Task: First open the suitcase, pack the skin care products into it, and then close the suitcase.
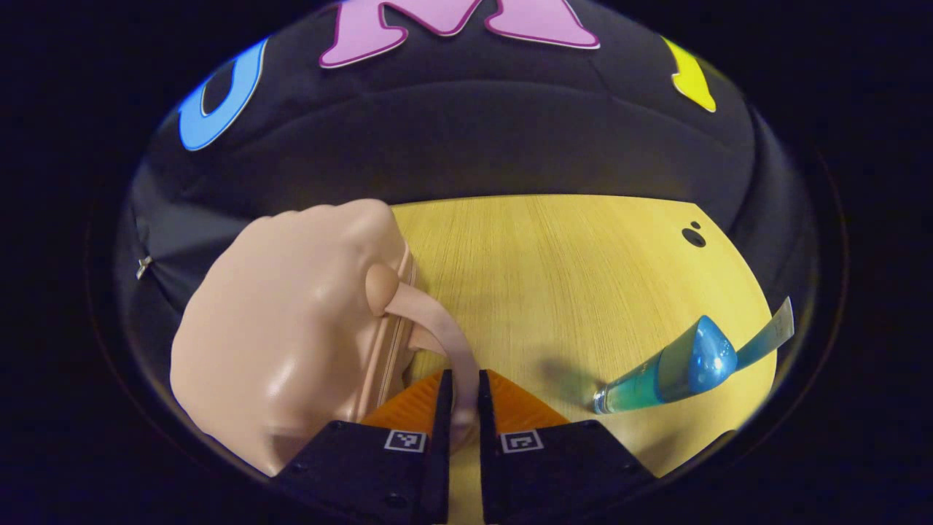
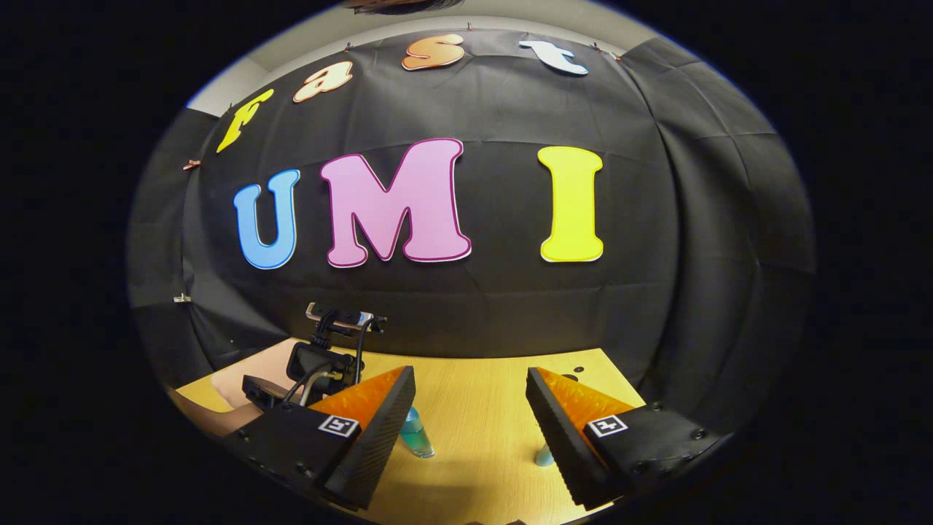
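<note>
While gripped, suitcase handle [image 1: 444, 343] arches upward-left

Glossy smooth suitcase [image 1: 277, 350] shell, matt wood-grain table [image 1: 568, 292], shiny translucent plastic tube [image 1: 685, 364].

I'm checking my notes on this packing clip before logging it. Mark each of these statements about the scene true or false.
1. The left tool is closed on the suitcase's strap handle. True.
2. The suitcase lies wide open. False: its shell looks shut, zip seam together.
3. A blue tube lies on the wooden table. True.
4. The right tool grips the blue tube. False: it is open, holding nothing.
5. The tube is inside the suitcase. False: it lies on the table beside it.
</note>
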The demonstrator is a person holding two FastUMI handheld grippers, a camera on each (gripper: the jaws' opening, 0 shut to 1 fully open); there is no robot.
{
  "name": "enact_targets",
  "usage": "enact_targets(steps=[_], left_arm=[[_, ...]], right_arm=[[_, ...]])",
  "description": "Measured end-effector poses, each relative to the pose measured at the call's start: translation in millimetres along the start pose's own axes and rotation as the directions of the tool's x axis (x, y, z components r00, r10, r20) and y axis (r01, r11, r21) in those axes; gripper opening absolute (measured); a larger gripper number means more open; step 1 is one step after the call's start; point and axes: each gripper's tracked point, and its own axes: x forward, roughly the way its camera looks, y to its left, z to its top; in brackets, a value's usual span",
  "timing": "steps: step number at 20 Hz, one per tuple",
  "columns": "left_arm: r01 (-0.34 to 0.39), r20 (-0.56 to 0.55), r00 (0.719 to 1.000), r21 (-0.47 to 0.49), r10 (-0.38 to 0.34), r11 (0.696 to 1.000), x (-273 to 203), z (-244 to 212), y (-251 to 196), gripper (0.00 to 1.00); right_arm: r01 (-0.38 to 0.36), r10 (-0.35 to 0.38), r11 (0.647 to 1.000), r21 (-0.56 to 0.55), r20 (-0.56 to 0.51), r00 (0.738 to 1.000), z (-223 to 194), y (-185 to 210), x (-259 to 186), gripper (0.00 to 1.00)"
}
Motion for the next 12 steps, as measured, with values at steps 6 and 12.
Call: enact_targets(steps=[6,12], left_arm=[[0.041,0.048,0.998,0.023,-0.042,0.999,-25,27,-1,0.08],[0.116,0.062,0.992,-0.042,-0.113,0.992,-93,82,33,0.07]], right_arm=[[-0.011,0.011,1.000,-0.015,0.003,1.000,1,1,-4,0.97],[-0.017,0.017,1.000,0.004,0.005,1.000,2,8,-4,0.97]])
